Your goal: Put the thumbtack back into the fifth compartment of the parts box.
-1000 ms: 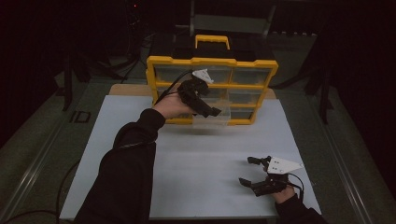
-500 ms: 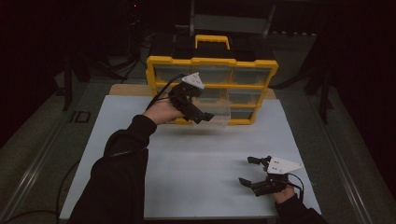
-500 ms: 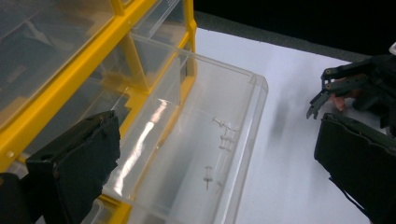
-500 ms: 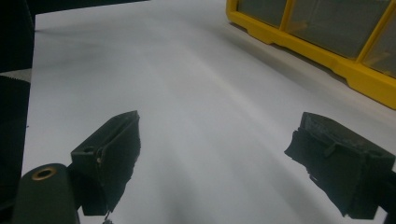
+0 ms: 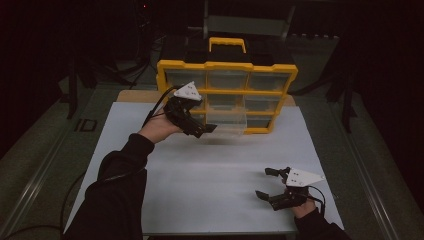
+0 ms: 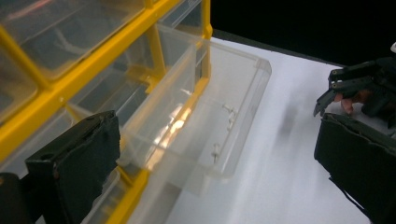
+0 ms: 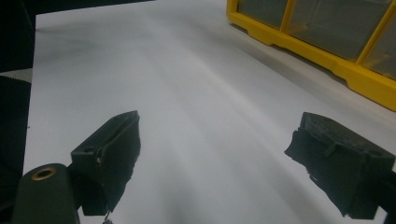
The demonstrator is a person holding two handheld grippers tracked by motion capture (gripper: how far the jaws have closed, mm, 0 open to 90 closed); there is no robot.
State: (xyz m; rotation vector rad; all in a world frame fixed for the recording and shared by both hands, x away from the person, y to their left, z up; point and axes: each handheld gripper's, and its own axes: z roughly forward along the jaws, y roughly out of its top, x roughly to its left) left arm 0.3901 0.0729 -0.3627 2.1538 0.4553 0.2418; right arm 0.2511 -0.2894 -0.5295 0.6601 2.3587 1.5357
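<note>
A clear, hard plastic drawer [image 5: 227, 121] juts out of the lower rows of the yellow-framed parts cabinet with its yellow carry handle [image 5: 227, 75], which stands at the far edge of the white sheet covering the table [image 5: 200, 175]. The drawer is pulled well forward, its back end still caught in its slot. It looks empty, so I judge it very light and stiff, with thin smooth walls that could slip between the pads or crack under a hard squeeze. The front wall and its rounded lip look like the sensible place to take hold; a side wall near the front corner would do too.

The left gripper [image 5: 202, 131] hangs just beside the drawer's front left corner, and its jaws have just been opening; they stand spread wide with nothing pinched. In the left gripper view the drawer [image 6: 205, 116] sits between and beyond the two black pads [image 6: 79, 163], nearer the left-hand one, which overlaps the cabinet's yellow rail [image 6: 70, 79]; whether that pad touches anything I cannot tell.

The right gripper [image 5: 270, 184] rests low at the near right of the white sheet, well apart from the drawer. Its jaws gape wide, bare sheet between them, and the cabinet's yellow base [image 7: 327, 60] shows far off in the right gripper view.
</note>
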